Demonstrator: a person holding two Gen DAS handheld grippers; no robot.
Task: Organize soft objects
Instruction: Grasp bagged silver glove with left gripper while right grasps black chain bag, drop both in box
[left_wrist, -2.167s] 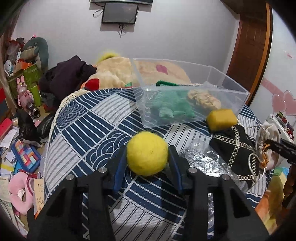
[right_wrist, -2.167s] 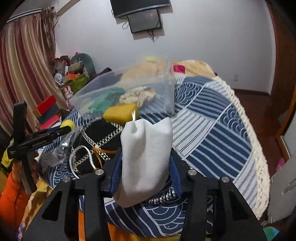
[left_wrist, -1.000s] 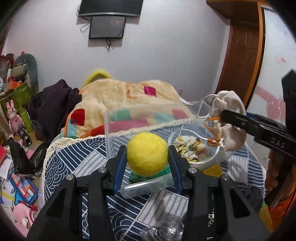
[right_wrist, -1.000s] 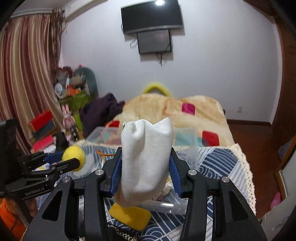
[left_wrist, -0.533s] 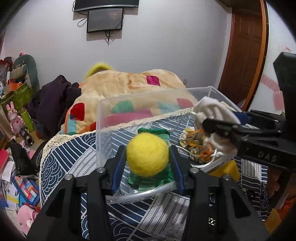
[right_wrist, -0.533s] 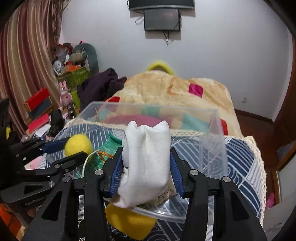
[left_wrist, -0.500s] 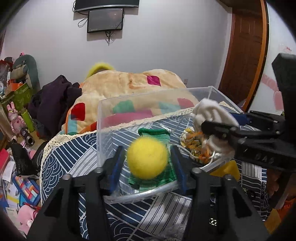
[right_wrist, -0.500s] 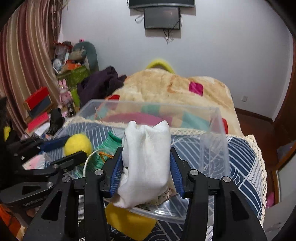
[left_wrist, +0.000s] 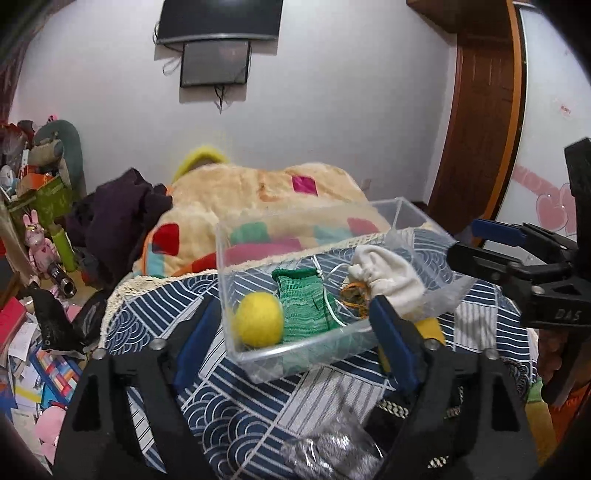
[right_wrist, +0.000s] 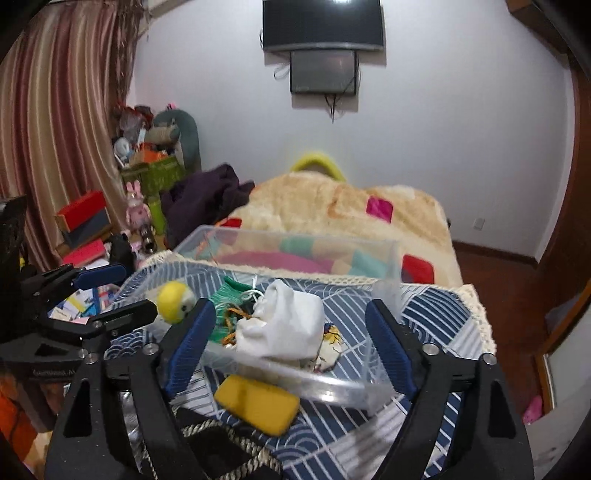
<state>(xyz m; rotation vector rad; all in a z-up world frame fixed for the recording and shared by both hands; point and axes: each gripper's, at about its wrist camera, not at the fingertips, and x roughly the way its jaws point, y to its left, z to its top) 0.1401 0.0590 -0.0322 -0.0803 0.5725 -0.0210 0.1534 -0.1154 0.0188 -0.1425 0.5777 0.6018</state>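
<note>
A clear plastic bin (left_wrist: 295, 354) (right_wrist: 332, 384) stands on the blue patterned tablecloth. Inside it lie a yellow felt ball (left_wrist: 259, 323) (right_wrist: 173, 300), a green knit pouch (left_wrist: 304, 295) (right_wrist: 231, 295) and a white drawstring pouch (left_wrist: 388, 278) (right_wrist: 286, 325). My left gripper (left_wrist: 291, 332) is open and empty, its jaws spread just in front of the bin. My right gripper (right_wrist: 290, 343) is open and empty over the bin's near edge; it also shows in the left wrist view (left_wrist: 491, 251). A yellow sponge (right_wrist: 256, 404) lies on the table outside the bin.
A black bag with rope trim (right_wrist: 221, 446) and a silvery crinkled bag (left_wrist: 332, 456) lie on the table near me. A bed with a beige blanket (right_wrist: 332, 214) is behind the table. Clutter and toys (left_wrist: 44, 258) fill the floor at left.
Both grippers have opened. The yellow ball has dropped from my left gripper into the bin, and the white pouch has dropped from my right gripper into the bin.
</note>
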